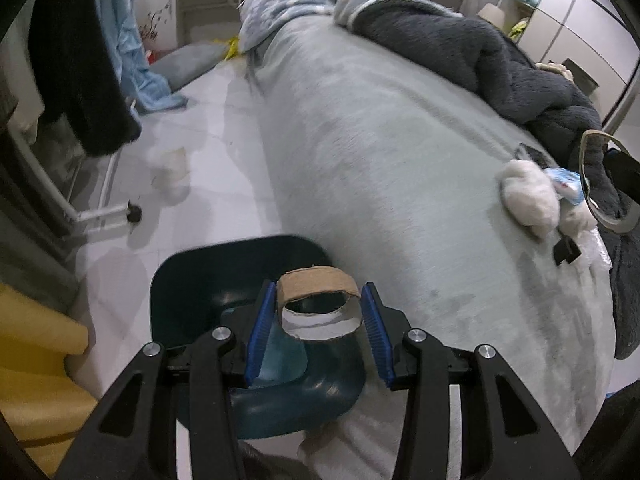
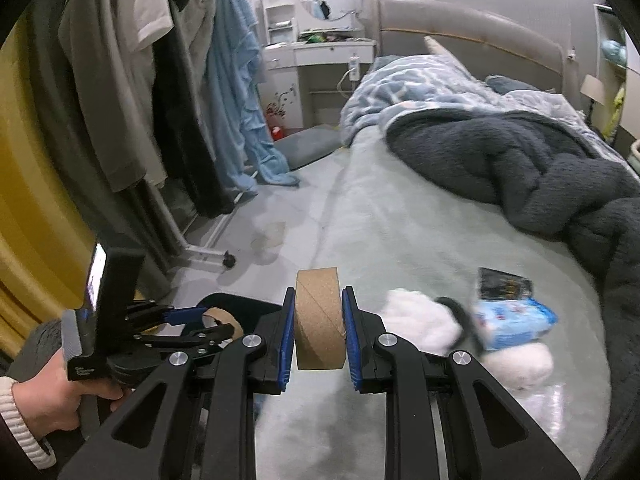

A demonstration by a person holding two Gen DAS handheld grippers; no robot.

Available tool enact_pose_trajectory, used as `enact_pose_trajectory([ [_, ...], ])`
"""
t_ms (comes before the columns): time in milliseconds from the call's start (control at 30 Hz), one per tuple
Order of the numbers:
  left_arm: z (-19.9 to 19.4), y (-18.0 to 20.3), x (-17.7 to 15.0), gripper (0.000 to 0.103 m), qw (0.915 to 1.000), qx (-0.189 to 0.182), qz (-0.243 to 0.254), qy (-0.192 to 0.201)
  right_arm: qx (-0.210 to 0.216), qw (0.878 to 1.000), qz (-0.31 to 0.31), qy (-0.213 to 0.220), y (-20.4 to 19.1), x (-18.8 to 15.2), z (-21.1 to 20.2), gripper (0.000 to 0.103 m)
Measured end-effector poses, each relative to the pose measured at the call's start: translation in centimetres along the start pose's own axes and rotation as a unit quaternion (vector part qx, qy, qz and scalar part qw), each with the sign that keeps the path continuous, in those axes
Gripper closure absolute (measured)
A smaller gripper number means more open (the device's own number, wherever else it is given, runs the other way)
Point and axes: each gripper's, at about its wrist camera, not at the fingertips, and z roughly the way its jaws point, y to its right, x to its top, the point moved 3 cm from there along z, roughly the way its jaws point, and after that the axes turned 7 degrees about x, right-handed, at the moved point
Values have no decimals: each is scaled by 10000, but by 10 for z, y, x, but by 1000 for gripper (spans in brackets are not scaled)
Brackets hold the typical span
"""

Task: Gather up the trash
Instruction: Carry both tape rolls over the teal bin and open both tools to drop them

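Left gripper [image 1: 318, 322]: narrowed onto a flattened cardboard tube [image 1: 318, 286], held directly above the dark blue bin [image 1: 192, 300].
Right gripper [image 2: 319, 320]: clamped on a second cardboard tube [image 2: 319, 314], over the bed [image 2: 400, 220].
Handling: likely light, thin-walled, crushable; best gripped across the sides.
Remaining trash: white tissue wads [image 2: 416, 320] and a blue packet [image 2: 516, 320], ahead-right of the right gripper.
Writing: none legible.

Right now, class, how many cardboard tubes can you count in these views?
2. One cardboard tube sits in the left hand-held gripper, above the dark bin; the other tube is clamped in the right hand-held gripper. More may be hidden.
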Motion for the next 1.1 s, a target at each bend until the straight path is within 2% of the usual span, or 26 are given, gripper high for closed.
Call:
enact_pose_trajectory([
  [300,16,-51,-15,56,9978,115,-371,-543,654,9967,16,-474,-41,-2,57,81],
  [567,20,-86,-26,55,9939,61,-638,-894,828,9897,-358,-1115,-81,-20,114,81],
  [667,11,-92,-27,51,9942,49,-678,-832,838,9857,-509,-1371,-90,-30,133,81],
  [767,-3,-99,-25,39,9956,65,-660,-655,803,9829,-614,-1541,-97,-36,147,81],
  [900,-12,-109,-23,35,9962,32,-703,-505,741,9794,-579,-1787,-95,-48,164,81],
  [1100,-36,-119,-13,26,9971,-40,-753,76,652,9743,-490,-2098,-89,-62,184,81],
])
